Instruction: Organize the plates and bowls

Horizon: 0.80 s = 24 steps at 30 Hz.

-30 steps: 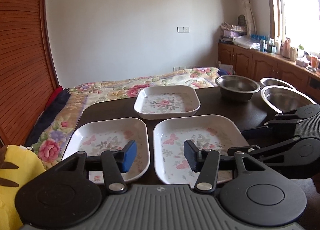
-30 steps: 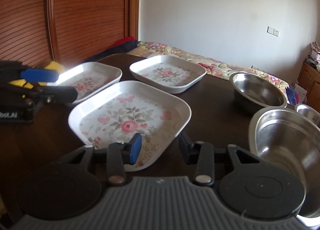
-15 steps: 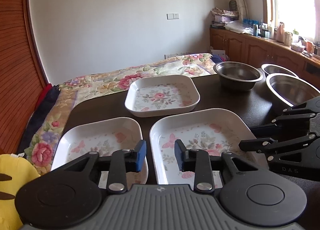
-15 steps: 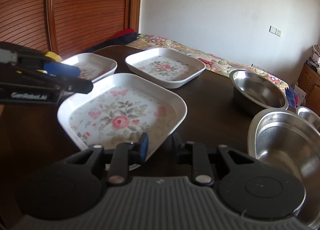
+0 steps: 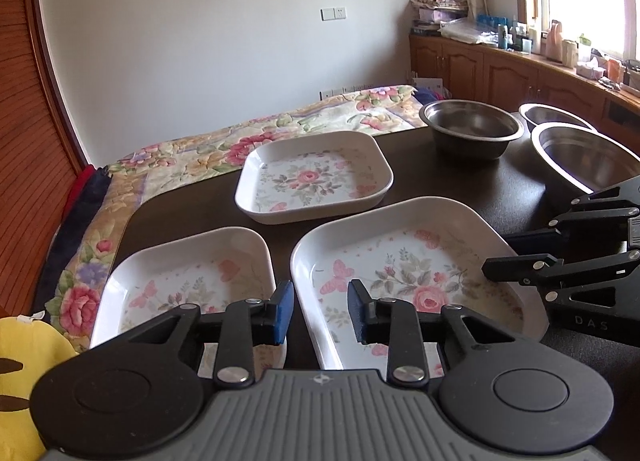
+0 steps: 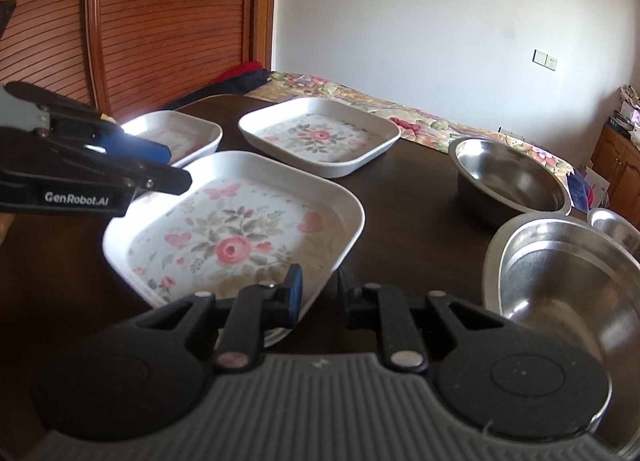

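Note:
Three white floral square plates lie on a dark table (image 5: 400, 165): a large near one (image 5: 412, 281) (image 6: 236, 229), a smaller left one (image 5: 188, 277) (image 6: 176, 133), and a far one (image 5: 312, 177) (image 6: 320, 137). Three steel bowls stand to the right: a deep one (image 5: 472, 129) (image 6: 508, 177), a wide near one (image 5: 588, 157) (image 6: 568, 273), and a small one (image 5: 556, 117) (image 6: 616, 225). My left gripper (image 5: 320, 311) is partly open over the gap between the two near plates. My right gripper (image 6: 320, 293) is partly open at the large plate's near right rim. Neither holds anything.
A flowered bedspread (image 5: 260, 133) lies beyond the table's far edge. A slatted wooden wardrobe (image 6: 160, 21) stands at the left. Wooden cabinets with clutter (image 5: 520, 61) run under the window. A yellow plush thing (image 5: 24, 361) is at the near left.
Both grippers' fingers narrowed from wide open, then the left widened slightly. Both grippers have moved a little nearer the large near plate.

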Each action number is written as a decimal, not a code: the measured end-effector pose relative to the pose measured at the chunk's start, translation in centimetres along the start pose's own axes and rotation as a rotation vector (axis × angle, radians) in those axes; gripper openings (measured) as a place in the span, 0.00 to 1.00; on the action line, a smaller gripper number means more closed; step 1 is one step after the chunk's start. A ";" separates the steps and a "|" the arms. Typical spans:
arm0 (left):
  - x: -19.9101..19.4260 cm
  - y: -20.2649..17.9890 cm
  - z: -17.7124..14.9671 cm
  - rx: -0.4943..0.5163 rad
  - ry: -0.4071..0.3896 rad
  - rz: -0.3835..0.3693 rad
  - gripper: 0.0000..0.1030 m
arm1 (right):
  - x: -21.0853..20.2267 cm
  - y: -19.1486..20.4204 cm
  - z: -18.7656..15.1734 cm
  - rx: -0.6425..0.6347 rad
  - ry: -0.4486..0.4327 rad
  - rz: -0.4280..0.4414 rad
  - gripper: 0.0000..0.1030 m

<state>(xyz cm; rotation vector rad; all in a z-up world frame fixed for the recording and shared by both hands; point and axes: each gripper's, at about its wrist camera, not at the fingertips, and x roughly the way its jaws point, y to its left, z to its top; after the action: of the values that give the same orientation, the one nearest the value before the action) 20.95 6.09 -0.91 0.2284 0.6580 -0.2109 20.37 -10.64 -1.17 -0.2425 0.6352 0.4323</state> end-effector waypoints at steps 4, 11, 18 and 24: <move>0.4 0.1 0.0 -0.016 0.029 -0.024 0.56 | -0.1 0.0 -0.1 0.002 -0.006 0.001 0.19; 0.9 0.1 -0.1 -0.014 0.067 -0.029 0.55 | -0.1 0.0 -0.2 0.004 -0.011 -0.004 0.19; 1.3 0.6 -0.4 -0.031 0.082 -0.018 0.39 | -0.1 0.0 -0.2 0.012 -0.014 -0.008 0.19; 0.7 1.0 -0.8 -0.099 0.080 -0.056 0.38 | -0.1 -0.1 -0.2 0.058 -0.012 -0.015 0.16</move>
<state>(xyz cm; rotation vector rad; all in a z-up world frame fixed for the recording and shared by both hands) 21.27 7.21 -1.79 0.1234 0.7532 -0.2232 20.28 -10.86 -1.22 -0.1895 0.6324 0.4003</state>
